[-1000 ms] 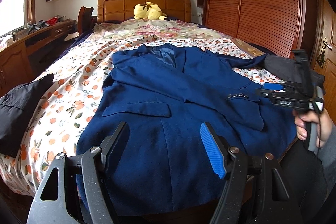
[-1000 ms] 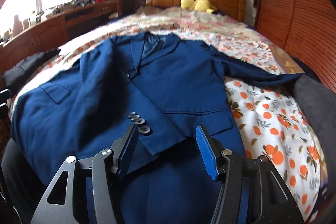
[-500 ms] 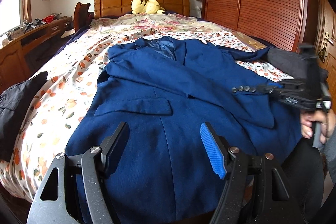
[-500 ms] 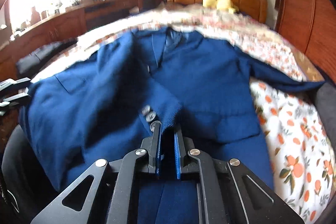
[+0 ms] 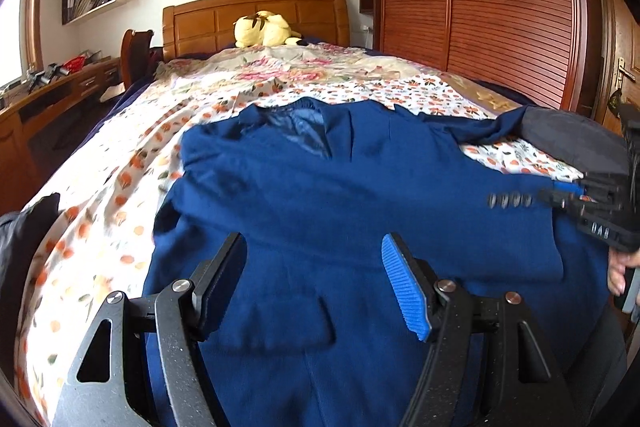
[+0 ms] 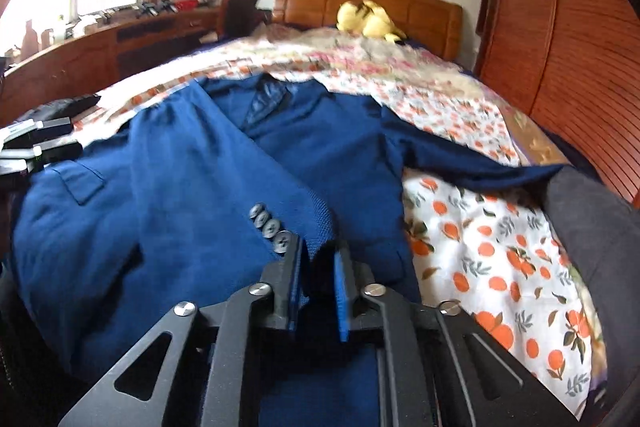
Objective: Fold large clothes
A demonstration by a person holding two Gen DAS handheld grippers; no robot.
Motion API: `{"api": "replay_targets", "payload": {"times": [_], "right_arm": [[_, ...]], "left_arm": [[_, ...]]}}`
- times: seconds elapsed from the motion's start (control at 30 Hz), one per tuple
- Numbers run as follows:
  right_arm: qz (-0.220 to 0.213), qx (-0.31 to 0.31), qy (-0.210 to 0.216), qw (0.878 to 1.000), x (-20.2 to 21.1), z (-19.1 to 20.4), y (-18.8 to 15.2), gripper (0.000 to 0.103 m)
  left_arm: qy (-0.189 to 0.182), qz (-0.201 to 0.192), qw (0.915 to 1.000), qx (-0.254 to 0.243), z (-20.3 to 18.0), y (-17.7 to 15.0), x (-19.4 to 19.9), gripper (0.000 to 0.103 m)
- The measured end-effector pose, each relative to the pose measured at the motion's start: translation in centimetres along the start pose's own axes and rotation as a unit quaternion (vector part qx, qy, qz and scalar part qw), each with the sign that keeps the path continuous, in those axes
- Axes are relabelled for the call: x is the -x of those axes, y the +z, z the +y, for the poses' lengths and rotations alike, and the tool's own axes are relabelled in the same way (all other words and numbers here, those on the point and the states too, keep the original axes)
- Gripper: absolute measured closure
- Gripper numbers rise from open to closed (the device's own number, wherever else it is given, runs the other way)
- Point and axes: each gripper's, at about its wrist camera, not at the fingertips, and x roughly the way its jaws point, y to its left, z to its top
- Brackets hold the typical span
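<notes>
A large blue suit jacket lies front up on the flowered bedspread, collar toward the headboard. One sleeve is folded across its front. My right gripper is shut on that sleeve's cuff, just beside the row of cuff buttons, and holds it slightly lifted. It also shows at the right edge of the left wrist view. My left gripper is open and empty above the jacket's lower hem, near a flap pocket. The other sleeve stretches out to the right.
A dark grey garment lies at the bed's right edge and a black one at its left edge. A yellow plush toy sits by the wooden headboard. A slatted wardrobe stands on the right, a desk on the left.
My right gripper closed on the sleeve cuff and has drawn it up and to the right. My left gripper stayed open over the hem and shifted little.
</notes>
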Motion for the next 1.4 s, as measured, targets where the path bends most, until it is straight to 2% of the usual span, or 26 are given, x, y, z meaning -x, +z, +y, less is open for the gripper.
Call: {"api": "replay_targets", "payload": {"times": [0.07, 0.13, 0.33, 0.53, 0.67, 0.73, 1.07, 1.4], "right_arm": [[0.005, -0.006, -0.002, 1.000, -0.3, -0.3, 0.3, 0.073], [0.006, -0.017, 0.002, 1.000, -0.3, -0.7, 0.7, 0.050], [0.017, -0.034, 0.003, 0.999, -0.2, -3.1, 2.2, 0.047], [0.011, -0.025, -0.020, 0.999, -0.6, -5.1, 3.6, 0.045], [0.022, -0.032, -0.022, 0.999, -1.9, -7.0, 4.3, 0.033], [0.032, -0.037, -0.033, 0.998, -2.9, -8.2, 4.7, 0.030], [0.061, -0.080, -0.092, 0.991, -8.8, -14.7, 7.6, 0.030], [0.116, -0.176, -0.119, 0.970, -16.9, -19.2, 9.5, 0.030]], "left_arm": [[-0.005, -0.004, 1.0000, 0.001, -0.1, 0.8, -0.9, 0.032], [-0.014, -0.007, 0.9999, 0.004, -0.3, 1.5, -1.9, 0.032], [-0.032, -0.006, 0.9995, 0.003, -1.3, 2.6, -4.6, 0.032], [-0.044, 0.004, 0.9990, 0.005, -1.8, 2.5, -5.9, 0.032], [-0.036, -0.006, 0.9993, -0.004, -2.3, 2.2, -5.7, 0.032], [-0.034, -0.012, 0.9993, -0.010, -2.5, 2.1, -5.6, 0.032], [-0.019, -0.031, 0.9990, -0.027, -3.1, 1.5, -5.3, 0.032], [-0.017, -0.032, 0.9987, -0.035, -3.4, 1.2, -5.4, 0.031]]}}
